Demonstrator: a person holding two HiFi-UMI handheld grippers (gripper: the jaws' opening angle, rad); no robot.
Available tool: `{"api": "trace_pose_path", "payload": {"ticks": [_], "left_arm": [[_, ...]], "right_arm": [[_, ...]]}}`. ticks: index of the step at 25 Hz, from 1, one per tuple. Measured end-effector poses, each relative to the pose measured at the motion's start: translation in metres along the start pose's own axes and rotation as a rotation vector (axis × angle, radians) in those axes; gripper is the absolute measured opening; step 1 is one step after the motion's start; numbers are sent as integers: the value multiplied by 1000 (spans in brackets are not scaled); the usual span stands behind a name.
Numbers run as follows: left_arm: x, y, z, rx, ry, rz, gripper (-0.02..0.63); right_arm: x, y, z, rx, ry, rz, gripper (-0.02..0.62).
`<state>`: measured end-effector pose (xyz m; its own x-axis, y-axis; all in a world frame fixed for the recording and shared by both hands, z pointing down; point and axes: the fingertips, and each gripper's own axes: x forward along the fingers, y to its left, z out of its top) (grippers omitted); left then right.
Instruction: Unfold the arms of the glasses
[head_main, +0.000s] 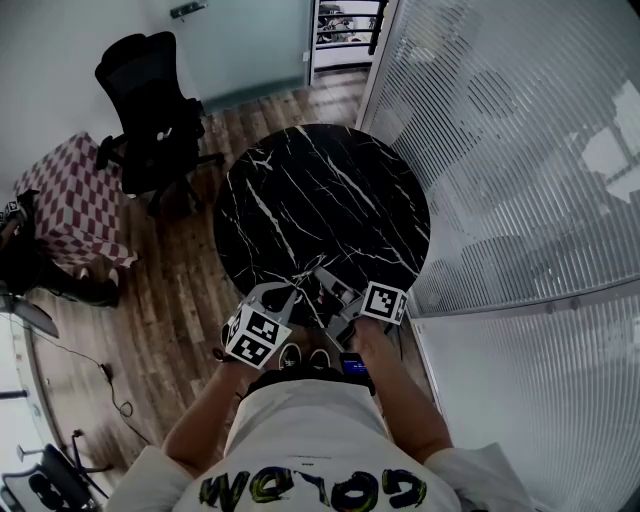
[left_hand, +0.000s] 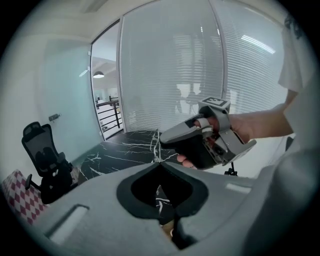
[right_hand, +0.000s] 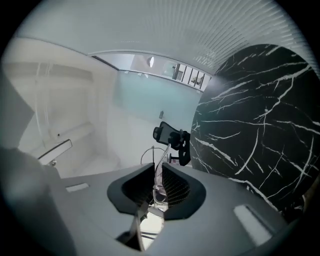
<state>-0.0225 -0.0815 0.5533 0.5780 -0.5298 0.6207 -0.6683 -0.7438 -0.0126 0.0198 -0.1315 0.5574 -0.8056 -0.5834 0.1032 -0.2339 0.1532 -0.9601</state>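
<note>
From the head view, we held the left gripper (head_main: 288, 293) and right gripper (head_main: 322, 282) tip to tip over the near edge of the table (head_main: 330, 190). We judged they were kept clear of the top so the arms could swing freely. In the left gripper view, its jaws were closed together on the thin wire of the glasses (left_hand: 156, 146), steadying them in the air. In the right gripper view, the jaws stood narrowly apart with the frame in the gap, apparently unpinched, probably placed to take an arm.
</note>
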Motion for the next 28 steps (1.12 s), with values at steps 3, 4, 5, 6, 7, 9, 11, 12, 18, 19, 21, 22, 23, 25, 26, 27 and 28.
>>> {"api": "trace_pose_path", "payload": {"ticks": [3, 4, 5, 6, 7, 9, 11, 12, 18, 19, 21, 22, 23, 25, 26, 27, 28], "left_arm": [[-2, 0, 1, -27, 3, -20, 2], [-1, 0, 0, -31, 5, -28, 2], [0, -1, -1, -33, 6, -35, 2], [0, -1, -1, -34, 6, -41, 2], [1, -1, -1, -36, 5, -44, 2], [1, -1, 0, -42, 0, -44, 2], [-1, 2, 1, -59, -2, -38, 2], [-2, 3, 1, -69, -4, -36, 2], [-1, 13, 1, -112, -27, -21, 2], [-1, 16, 0, -119, -26, -16, 2], [-2, 21, -1, -128, -18, -6, 2], [-3, 23, -2, -124, -13, -3, 2], [-3, 24, -2, -118, -8, -5, 2], [-3, 21, -2, -108, 4, -16, 2], [-2, 20, -3, -107, 8, -21, 2], [-2, 18, -4, -108, 8, -27, 2], [0, 16, -4, -112, 7, -34, 2]], "right_arm": [[1, 6, 1, 33, -7, 67, 46], [2, 7, 1, 40, -11, 85, 41], [2, 8, 2, 46, -15, 98, 25], [2, 7, 2, 53, -19, 103, 21], [2, 6, 2, 61, -22, 106, 17], [2, 7, 2, 72, -28, 109, 12], [1, 8, 2, 74, -32, 108, 11], [2, 8, 3, 72, -33, 107, 9], [1, 2, 2, 58, -32, 98, 4], [0, 0, 1, 59, -33, 95, -2], [-1, -2, 1, 62, -34, 85, -2], [-2, -3, 1, 60, -34, 77, -2], [-3, -3, 1, 46, -33, 66, -2], [-5, -4, 3, 3, -27, 46, 12], [-4, -2, 3, -8, -22, 50, 50], [-2, 1, 4, -11, -18, 63, 58], [0, 4, 5, -9, -15, 82, 59]]}}
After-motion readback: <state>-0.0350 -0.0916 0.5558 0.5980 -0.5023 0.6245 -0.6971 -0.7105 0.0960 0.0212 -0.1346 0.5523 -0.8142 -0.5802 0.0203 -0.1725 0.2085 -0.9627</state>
